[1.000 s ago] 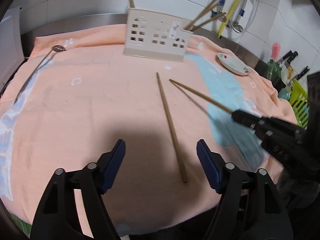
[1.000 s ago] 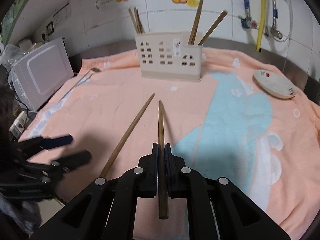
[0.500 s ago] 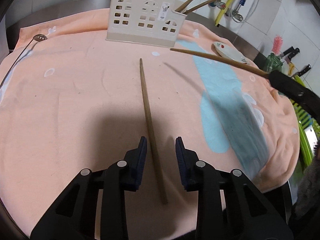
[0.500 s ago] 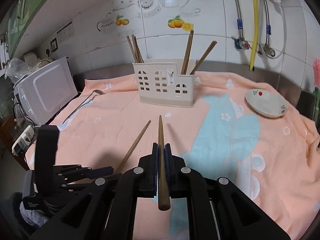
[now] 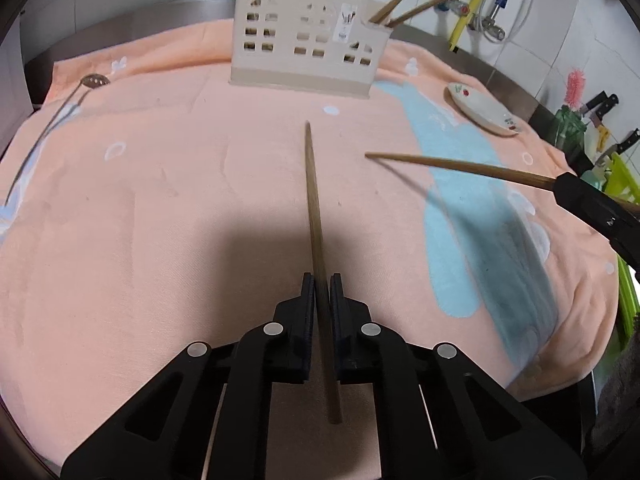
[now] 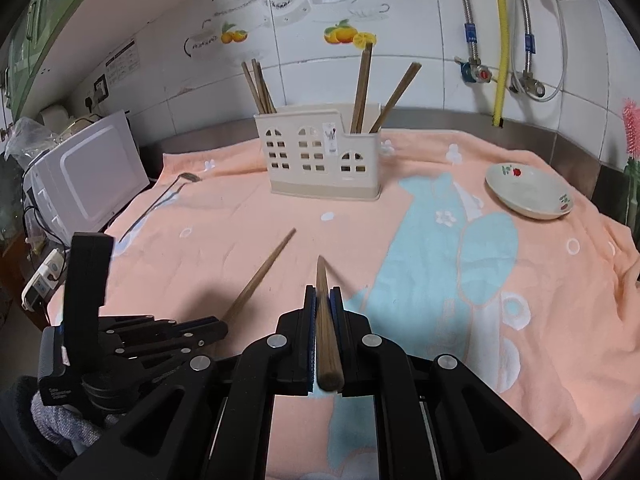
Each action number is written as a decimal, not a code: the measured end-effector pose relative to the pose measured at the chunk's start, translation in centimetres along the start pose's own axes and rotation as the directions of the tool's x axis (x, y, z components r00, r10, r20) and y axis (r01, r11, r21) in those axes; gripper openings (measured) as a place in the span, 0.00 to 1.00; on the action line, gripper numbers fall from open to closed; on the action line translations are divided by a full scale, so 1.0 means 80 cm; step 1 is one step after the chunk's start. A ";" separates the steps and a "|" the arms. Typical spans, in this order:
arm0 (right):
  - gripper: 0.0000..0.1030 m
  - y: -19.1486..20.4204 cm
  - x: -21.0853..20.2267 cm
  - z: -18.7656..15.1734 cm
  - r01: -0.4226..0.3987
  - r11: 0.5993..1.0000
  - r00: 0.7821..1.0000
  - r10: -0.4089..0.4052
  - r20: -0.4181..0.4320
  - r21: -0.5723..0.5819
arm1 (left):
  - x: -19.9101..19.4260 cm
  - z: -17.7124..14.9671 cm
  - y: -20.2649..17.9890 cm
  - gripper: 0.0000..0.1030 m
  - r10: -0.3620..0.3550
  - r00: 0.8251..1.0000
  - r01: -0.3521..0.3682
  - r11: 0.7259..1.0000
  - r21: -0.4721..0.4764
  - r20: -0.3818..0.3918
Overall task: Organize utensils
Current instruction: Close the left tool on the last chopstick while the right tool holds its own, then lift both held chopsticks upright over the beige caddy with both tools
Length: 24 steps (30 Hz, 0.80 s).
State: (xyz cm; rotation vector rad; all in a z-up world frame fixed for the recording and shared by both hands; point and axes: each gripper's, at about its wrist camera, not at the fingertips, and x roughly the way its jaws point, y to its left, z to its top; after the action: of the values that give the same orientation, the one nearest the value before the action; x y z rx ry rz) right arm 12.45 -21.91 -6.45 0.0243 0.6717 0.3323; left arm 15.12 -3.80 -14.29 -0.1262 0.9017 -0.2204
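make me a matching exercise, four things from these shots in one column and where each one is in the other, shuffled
Things:
1. left hand-held gripper
2. right hand-held gripper
3. slotted spoon
4. dish

Places or states:
A. bare on the towel, right of the utensil caddy
B. lying flat near the microwave
C. shut on a chopstick over the blue patch
D. shut on a chopstick over the peach cloth

Pairs: 1-D, 2-C, 3-B, 4-A

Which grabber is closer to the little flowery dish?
Right. The right gripper is nearer the dish, which sits ahead to its right; the left gripper is farther left.
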 end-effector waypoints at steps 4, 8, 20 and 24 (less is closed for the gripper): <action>0.07 0.000 -0.006 0.011 0.003 1.000 1.000 -0.003 0.023 -0.008 | -0.024 0.011 0.001 0.06 0.000 0.998 -0.001 1.000 0.010 0.056; 0.07 0.004 -0.009 0.025 -0.007 1.000 0.999 0.008 0.035 -0.018 | -0.049 0.025 0.002 0.06 -0.001 0.994 -0.002 1.000 0.027 0.113; 0.07 0.014 0.002 0.071 -0.025 0.995 0.999 0.027 0.020 -0.093 | -0.089 0.079 0.004 0.06 -0.037 0.975 0.020 0.997 0.080 0.219; 0.06 0.013 0.006 0.087 -0.033 0.994 0.999 0.035 0.012 -0.100 | -0.094 0.096 0.002 0.06 -0.042 0.971 0.018 0.994 0.104 0.236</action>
State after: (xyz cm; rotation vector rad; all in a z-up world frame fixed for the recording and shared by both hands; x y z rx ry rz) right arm 16.79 -20.21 -1.14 -0.0569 0.6415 0.3976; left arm 16.68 -1.67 -3.85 -0.0708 0.6492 -0.2729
